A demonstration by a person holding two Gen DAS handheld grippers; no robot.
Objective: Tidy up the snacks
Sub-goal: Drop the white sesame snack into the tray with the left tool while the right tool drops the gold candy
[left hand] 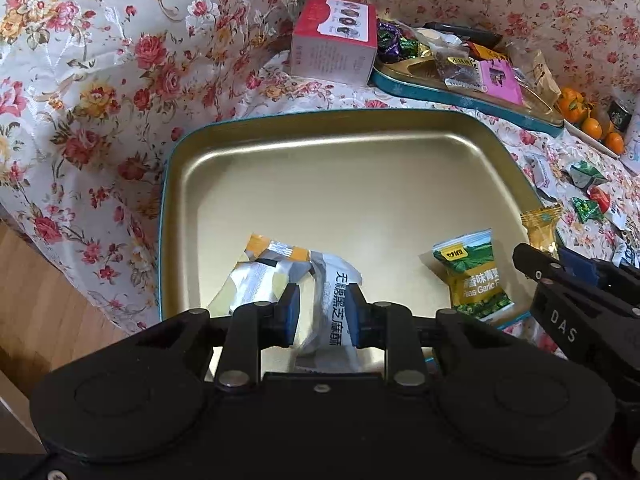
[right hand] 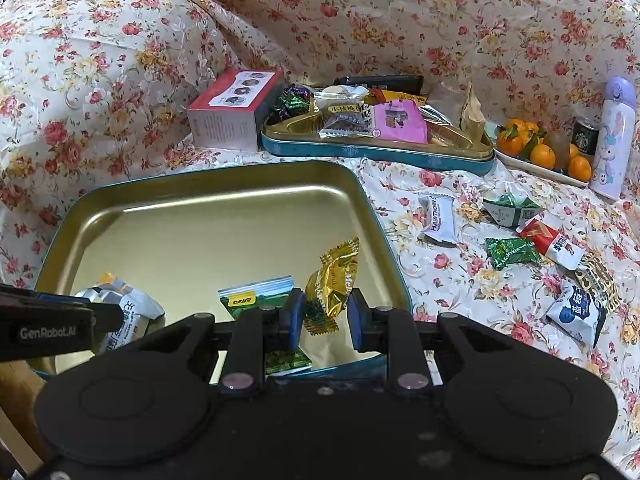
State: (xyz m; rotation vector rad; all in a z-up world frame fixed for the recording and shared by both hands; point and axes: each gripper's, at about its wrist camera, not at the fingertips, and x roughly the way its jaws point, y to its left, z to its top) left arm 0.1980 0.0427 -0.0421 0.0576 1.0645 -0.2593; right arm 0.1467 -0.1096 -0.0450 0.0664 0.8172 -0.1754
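A gold tin tray (left hand: pixel 168 200) (right hand: pixel 200 232) with a teal rim lies on the flowered cloth. In it are a silver-white sesame packet (left hand: pixel 332 300) (right hand: pixel 128 304), a yellow-white packet (left hand: pixel 260 276) and a green pea packet (left hand: pixel 476 280) (right hand: pixel 256 300). My left gripper (left hand: pixel 322 312) (right hand: pixel 100 314) stands open low over the tray's near side. The sesame packet rests between its blue pads, and a gap shows at the left pad. My right gripper (right hand: pixel 325 320) (left hand: pixel 556 264) is shut on a gold-wrapped candy (right hand: pixel 332 284) (left hand: pixel 542 228) above the tray's near right corner.
Behind the tray stand a red-and-white box (right hand: pixel 232 112) and a second tin (right hand: pixel 376 152) piled with snacks. Several loose packets (right hand: pixel 436 220) lie on the cloth at the right. A plate of oranges (right hand: pixel 540 152) and a pale bottle (right hand: pixel 612 132) stand at the far right. Wood floor (left hand: pixel 32 300) shows at the left.
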